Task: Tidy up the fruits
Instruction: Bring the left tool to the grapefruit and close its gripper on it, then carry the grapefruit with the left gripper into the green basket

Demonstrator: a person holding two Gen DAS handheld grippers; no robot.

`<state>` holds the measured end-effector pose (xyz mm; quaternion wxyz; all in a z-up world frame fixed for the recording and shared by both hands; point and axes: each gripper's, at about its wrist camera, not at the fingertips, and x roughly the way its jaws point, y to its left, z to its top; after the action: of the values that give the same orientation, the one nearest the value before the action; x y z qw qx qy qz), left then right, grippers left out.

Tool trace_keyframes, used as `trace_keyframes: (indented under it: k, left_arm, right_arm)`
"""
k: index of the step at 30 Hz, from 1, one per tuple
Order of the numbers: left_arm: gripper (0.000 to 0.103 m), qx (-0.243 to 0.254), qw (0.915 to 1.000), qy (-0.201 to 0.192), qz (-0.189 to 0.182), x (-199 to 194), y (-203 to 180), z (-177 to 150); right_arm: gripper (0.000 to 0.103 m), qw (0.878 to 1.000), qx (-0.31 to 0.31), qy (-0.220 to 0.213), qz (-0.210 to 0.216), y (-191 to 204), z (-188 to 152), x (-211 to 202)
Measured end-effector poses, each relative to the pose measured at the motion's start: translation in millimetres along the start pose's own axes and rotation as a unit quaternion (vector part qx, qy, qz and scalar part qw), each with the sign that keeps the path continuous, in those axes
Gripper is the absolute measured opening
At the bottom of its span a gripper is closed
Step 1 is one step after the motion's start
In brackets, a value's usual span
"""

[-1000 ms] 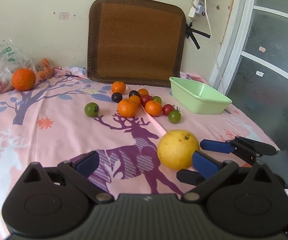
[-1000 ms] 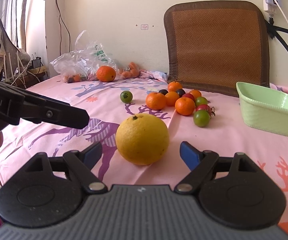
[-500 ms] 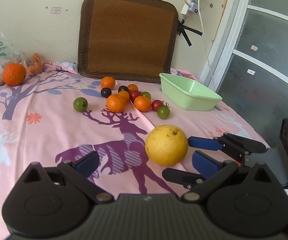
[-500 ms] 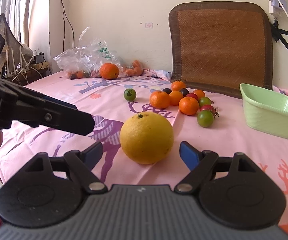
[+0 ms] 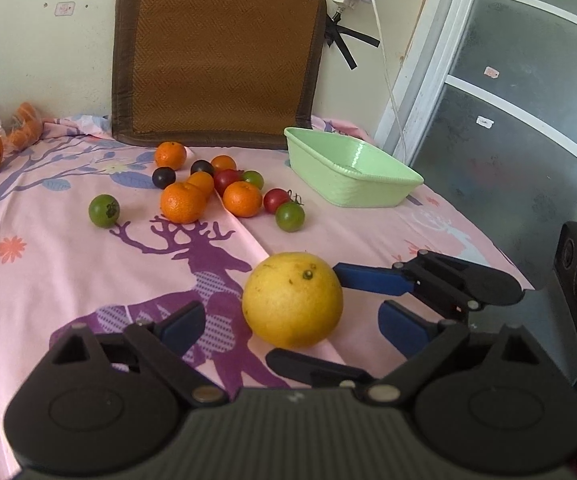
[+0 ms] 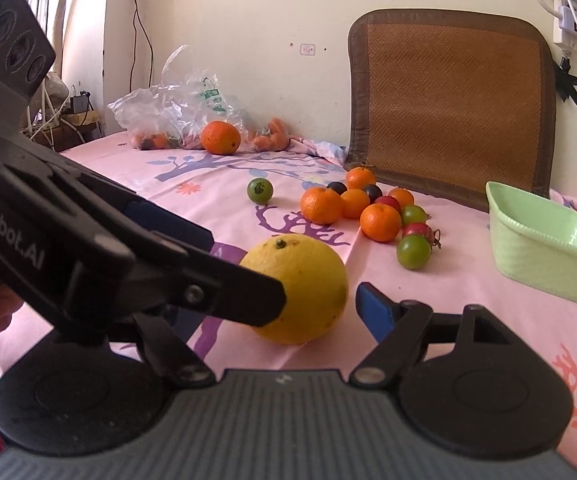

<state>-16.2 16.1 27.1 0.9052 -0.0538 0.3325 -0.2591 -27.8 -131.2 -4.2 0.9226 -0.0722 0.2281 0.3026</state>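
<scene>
Large yellow citrus, grapefruit-like (image 5: 292, 300), resting stem-up on the pink deer-print tablecloth (image 5: 48, 264), well short of the pale green basket (image 5: 352, 176) that presumably takes the sorted fruit. Basket empty as far as its inside shows, so sorting apparently not begun.

Left gripper (image 5: 288, 322) reaching in low, jaws wide and lately narrowing a little, the fruit lying between the blue pads with clear cloth on either side; not yet pressing. Right gripper (image 6: 288, 306) coming from the other side, jaws likewise lately closing, one blue pad (image 6: 374, 310) beside the fruit with a sliver of cloth between. Opposite pad hidden behind the left gripper's black finger in the right wrist view, so contact on that side impossible to confirm; probably none. Two grippers crowding one fruit, likely because of its bulk: too round and wide for an easy single pinch.

Farther back, a loose cluster of mandarins (image 5: 186, 202), red and green tomatoes (image 5: 290, 216) and dark plum-like fruit (image 5: 163, 177), all near the basket. Lone green fruit (image 5: 104, 210) apart to the left. Big orange (image 6: 220, 138) by a plastic bag (image 6: 176, 96) at the far edge.
</scene>
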Motion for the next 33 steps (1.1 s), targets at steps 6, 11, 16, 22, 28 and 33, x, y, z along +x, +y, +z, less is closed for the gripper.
trace_keyframes:
  k: [6, 11, 16, 22, 28, 33]
  left_arm:
    - [0.094, 0.001, 0.9998, 0.017, -0.004, 16.1, -1.5, -2.7]
    - [0.073, -0.010, 0.9996, 0.021, -0.016, 20.0, 2.4, -2.4]
    - [0.062, -0.017, 0.9996, 0.020, -0.010, 20.9, 3.8, -0.5]
    - [0.062, -0.007, 1.0000, 0.003, -0.004, 14.4, -3.6, 9.9]
    - [0.063, 0.009, 0.9999, -0.005, -0.003, 19.8, -12.1, 32.6]
    - [0.063, 0.038, 0.9991, -0.020, -0.007, 38.3, -30.5, 67.3]
  right_arm:
    - [0.071, 1.000, 0.002, 0.026, -0.005, -1.1, 0.7, 9.4]
    - [0.065, 0.999, -0.004, 0.030, -0.015, 0.6, 0.8, 10.5]
    - [0.064, 1.000, 0.000, 0.018, -0.019, -0.2, 1.8, 7.2]
    - [0.064, 1.000, -0.007, -0.005, -0.030, -1.6, 8.7, 2.8]
    - [0.064, 0.998, -0.013, -0.030, -0.053, -15.3, 21.1, 1.4]
    - [0.064, 0.995, -0.015, -0.055, -0.084, -48.8, 39.3, 0.5]
